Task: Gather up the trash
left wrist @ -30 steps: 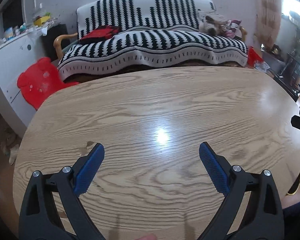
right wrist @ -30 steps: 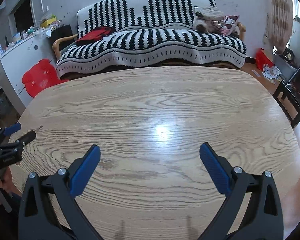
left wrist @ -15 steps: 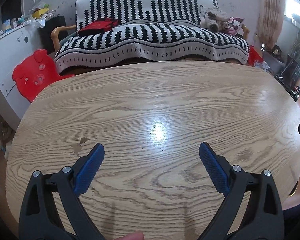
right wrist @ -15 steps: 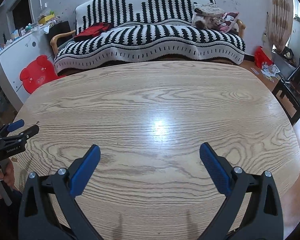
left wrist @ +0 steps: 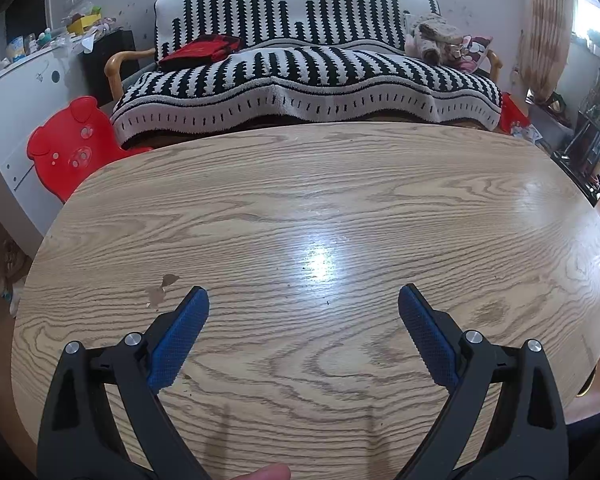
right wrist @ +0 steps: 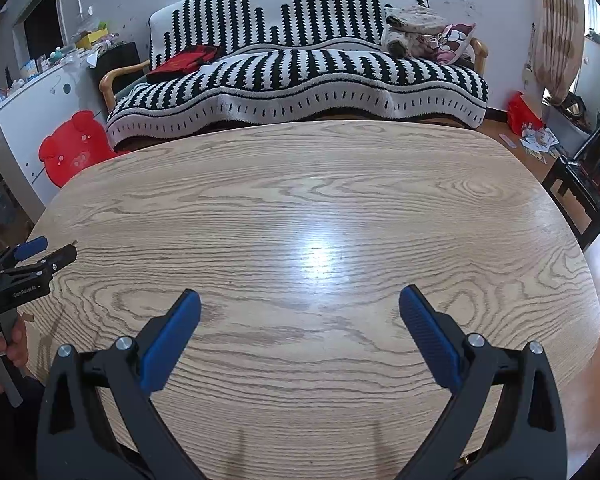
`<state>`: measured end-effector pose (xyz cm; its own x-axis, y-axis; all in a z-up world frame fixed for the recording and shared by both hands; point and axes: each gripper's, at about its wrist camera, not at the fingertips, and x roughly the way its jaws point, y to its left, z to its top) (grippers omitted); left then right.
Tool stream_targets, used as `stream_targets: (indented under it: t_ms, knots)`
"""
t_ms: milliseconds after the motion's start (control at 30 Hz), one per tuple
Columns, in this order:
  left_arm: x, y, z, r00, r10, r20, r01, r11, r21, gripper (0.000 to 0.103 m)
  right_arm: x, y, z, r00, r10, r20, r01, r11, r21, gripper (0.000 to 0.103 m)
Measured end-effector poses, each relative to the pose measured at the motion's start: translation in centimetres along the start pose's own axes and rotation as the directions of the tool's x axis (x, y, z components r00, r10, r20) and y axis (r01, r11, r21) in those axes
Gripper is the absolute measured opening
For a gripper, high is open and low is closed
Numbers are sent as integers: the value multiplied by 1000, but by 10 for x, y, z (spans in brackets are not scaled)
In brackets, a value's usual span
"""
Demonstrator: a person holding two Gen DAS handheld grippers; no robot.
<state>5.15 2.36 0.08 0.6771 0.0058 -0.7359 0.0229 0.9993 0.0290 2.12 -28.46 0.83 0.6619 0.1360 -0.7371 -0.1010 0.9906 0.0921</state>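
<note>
Desk (left wrist: 300, 208) fills more of both views than a second ago, both cameras having risen and tipped down; no trash shows on it, only small chipped marks (left wrist: 160, 290) at ten o'clock of the left claw (left wrist: 303, 300). Left claw and right claw (right wrist: 300, 304) hang released, empty. Desk edges lie well apart from both; sofa (left wrist: 300, 76) sits at twelve o'clock.
</note>
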Motion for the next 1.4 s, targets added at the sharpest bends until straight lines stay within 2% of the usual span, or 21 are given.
stream_targets:
  t_ms: [1400]
  knots:
    - [0, -3, 0, 1000, -3, 4, 3, 1000, 9, 93, -1, -9, -1, 1000, -5, -8, 5, 1000, 2, 96]
